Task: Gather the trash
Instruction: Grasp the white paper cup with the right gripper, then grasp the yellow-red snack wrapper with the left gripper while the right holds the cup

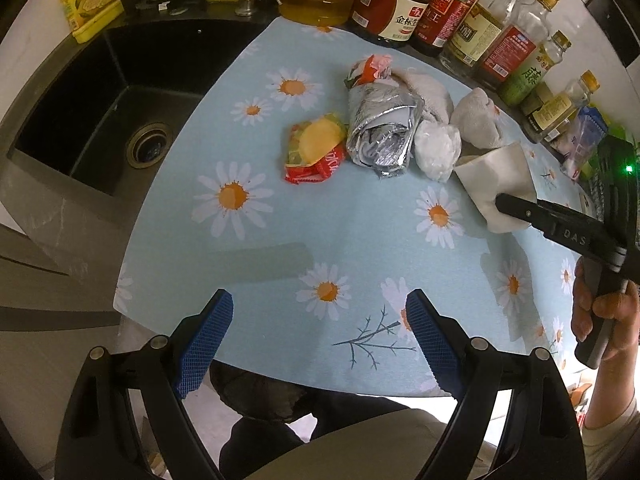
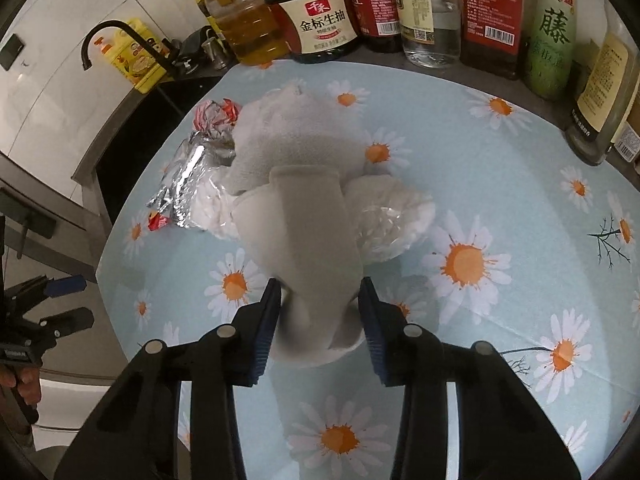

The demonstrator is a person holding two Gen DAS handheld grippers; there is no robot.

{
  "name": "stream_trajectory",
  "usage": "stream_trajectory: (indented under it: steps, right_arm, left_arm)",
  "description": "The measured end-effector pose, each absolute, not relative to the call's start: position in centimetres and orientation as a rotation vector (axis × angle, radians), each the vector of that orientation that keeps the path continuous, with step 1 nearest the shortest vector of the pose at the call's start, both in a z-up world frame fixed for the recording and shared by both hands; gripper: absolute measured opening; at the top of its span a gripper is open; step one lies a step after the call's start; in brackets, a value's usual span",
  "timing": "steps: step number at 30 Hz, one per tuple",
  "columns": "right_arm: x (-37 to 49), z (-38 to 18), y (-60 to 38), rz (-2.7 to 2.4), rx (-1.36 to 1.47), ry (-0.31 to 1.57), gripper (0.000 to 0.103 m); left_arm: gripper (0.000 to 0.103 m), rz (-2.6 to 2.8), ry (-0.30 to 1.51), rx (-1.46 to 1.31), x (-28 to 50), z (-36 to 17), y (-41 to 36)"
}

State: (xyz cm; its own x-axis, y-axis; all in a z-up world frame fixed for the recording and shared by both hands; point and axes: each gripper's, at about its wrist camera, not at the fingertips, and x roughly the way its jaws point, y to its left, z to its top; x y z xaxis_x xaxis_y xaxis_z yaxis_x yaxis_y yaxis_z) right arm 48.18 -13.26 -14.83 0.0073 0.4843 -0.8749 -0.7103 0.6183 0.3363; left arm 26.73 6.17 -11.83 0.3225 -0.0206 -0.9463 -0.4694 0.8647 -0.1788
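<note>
Black sink (image 1: pixel 100 120) left, daisy mat (image 1: pixel 360 240) on counter, bottles (image 1: pixel 500 40) along white wall.

your right gripper (image 2: pixel 320 312) blocks the near end of the crumpled paper towel (image 2: pixel 312 240), so you can't tell how far the pads bite. the bottles (image 2: pixel 492 8) along the back are cut off at the top edge. in the left wrist view, your right hand (image 1: pixel 608 320) runs off the frame's side

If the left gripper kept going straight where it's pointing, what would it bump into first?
Probably just the daisy-print cloth. The left gripper is open, with nothing between its fingers; the red and yellow wrapper lies farther ahead, though depth is hard to judge.
</note>
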Motion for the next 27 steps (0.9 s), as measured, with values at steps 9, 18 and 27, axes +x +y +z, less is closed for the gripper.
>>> stream_trajectory:
  steps: [9,18,27]
  right_arm:
    - [46.8,-12.6,-15.4,0.949,-0.170,1.213,0.041]
    - [45.5,-10.8,-17.9,0.975,-0.097,1.204,0.041]
    - [45.4,-11.5,-19.1,0.999,-0.074,1.221,0.041]
  left_arm:
    - [0.086,0.311,1.225,-0.424,28.2,-12.5,7.0]
    - [0.086,0.293,1.203,-0.334,31.0,-12.5,8.3]
    - [0.086,0.233,1.232,-0.209,34.7,-13.6,8.9]
